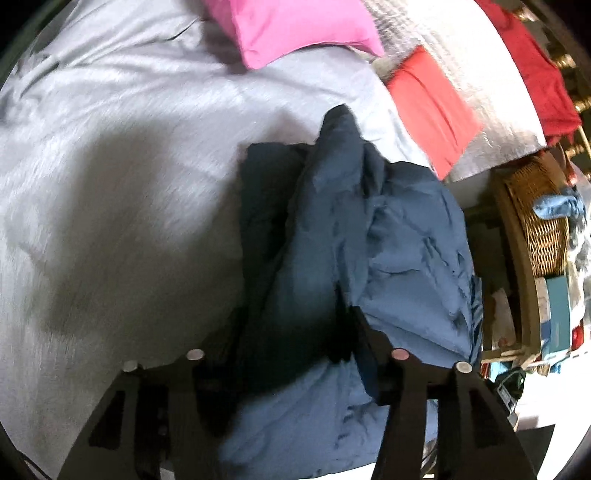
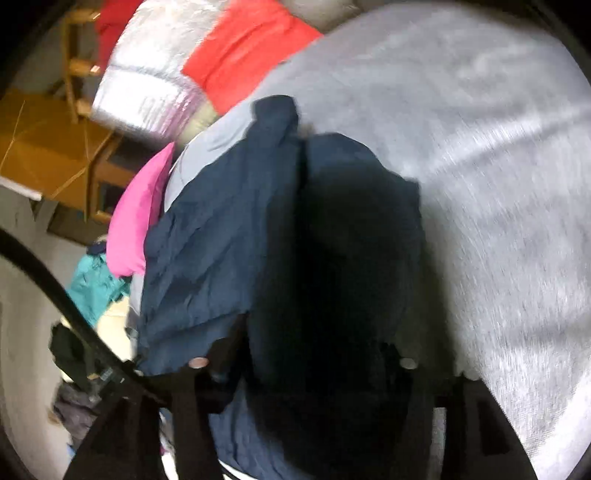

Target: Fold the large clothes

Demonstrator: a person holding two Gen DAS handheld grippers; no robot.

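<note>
Left wrist view: blue garment (image 1: 369, 236) bunched at centre-right on grey bedding (image 1: 110, 166), running down between fingers of left gripper (image 1: 295, 332); grip unclear. Pink pillow (image 1: 295, 29) at top, wicker basket (image 1: 539, 221) at right.

Right wrist view: garment (image 2: 221, 229) draped centre, between fingers of right gripper (image 2: 306, 354), fingertips hidden in shadow; grip unclear.

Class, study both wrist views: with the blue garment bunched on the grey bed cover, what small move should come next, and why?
Probably lift and draw the two ends apart to spread it. The blue garment lies bunched in ridges on the grey bed cover, and both the left hand-held gripper and right hand-held gripper have cloth between their fingers.
</note>
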